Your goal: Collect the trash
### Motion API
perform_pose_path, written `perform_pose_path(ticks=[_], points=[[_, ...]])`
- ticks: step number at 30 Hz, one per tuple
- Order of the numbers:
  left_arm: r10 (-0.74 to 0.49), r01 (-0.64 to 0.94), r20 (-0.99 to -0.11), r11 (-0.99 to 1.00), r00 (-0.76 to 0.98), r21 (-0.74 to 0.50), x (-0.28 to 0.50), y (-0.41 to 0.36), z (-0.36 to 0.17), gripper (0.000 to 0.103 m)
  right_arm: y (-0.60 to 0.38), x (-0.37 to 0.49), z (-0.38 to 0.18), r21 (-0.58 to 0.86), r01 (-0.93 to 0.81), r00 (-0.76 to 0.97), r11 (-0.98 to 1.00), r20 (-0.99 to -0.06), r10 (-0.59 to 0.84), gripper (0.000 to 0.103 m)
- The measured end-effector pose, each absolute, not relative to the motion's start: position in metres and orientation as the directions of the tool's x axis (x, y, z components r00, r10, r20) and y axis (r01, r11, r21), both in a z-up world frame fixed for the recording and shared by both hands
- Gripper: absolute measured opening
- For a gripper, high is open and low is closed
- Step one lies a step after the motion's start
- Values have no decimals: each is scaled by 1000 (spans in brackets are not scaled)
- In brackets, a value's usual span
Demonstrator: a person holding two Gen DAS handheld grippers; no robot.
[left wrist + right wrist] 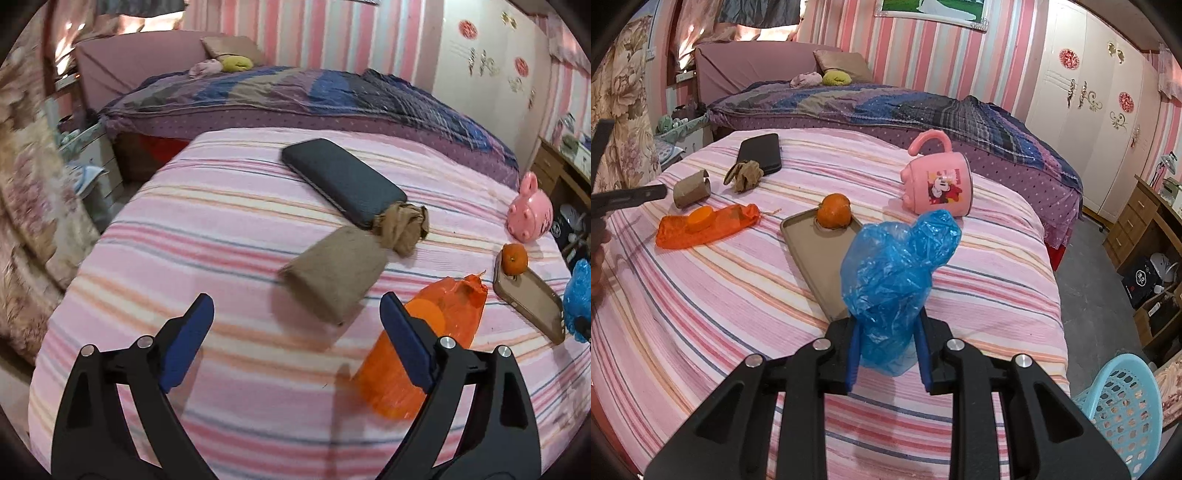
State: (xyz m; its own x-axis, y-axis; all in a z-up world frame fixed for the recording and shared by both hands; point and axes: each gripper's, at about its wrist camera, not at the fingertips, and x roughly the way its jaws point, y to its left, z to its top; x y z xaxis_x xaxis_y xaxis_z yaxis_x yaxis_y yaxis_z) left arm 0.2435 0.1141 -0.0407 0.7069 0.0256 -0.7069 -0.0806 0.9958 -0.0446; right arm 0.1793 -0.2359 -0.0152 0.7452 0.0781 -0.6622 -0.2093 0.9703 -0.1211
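My right gripper [888, 347] is shut on a crumpled blue plastic bag [894, 273], held above the pink striped table cover [701, 332]. My left gripper [295, 325] is open and empty above the cover, just short of a brown cardboard tube [332, 280]; its right finger overlaps an orange plastic bag [436, 332]. The tube [691, 187] and the orange bag [705, 225] also show in the right wrist view. A crumpled brown paper wad [400, 225] lies against a black phone [343, 181].
A tangerine [833, 211] sits on a brown phone case [820, 258]. A pink Minnie mug [938, 188] lies on its side. A light blue basket [1123, 406] stands on the floor at the lower right. A bed [886, 107] lies behind the table.
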Motion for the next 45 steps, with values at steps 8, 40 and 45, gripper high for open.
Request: perform_pose_path(ticks=[8, 40, 45], points=[[6, -51, -743, 998, 669, -38, 275, 110, -52, 88, -243, 191, -18, -88, -202, 743, 975, -663, 94, 26], [-142, 189, -564, 982, 813, 25, 139, -131, 45, 60, -395, 100, 26, 6, 80, 835, 997, -547, -63, 26], [-260, 331, -570, 943, 779, 23, 112, -225, 35, 61, -450, 72, 18, -22, 224, 798, 974, -570, -197, 26]])
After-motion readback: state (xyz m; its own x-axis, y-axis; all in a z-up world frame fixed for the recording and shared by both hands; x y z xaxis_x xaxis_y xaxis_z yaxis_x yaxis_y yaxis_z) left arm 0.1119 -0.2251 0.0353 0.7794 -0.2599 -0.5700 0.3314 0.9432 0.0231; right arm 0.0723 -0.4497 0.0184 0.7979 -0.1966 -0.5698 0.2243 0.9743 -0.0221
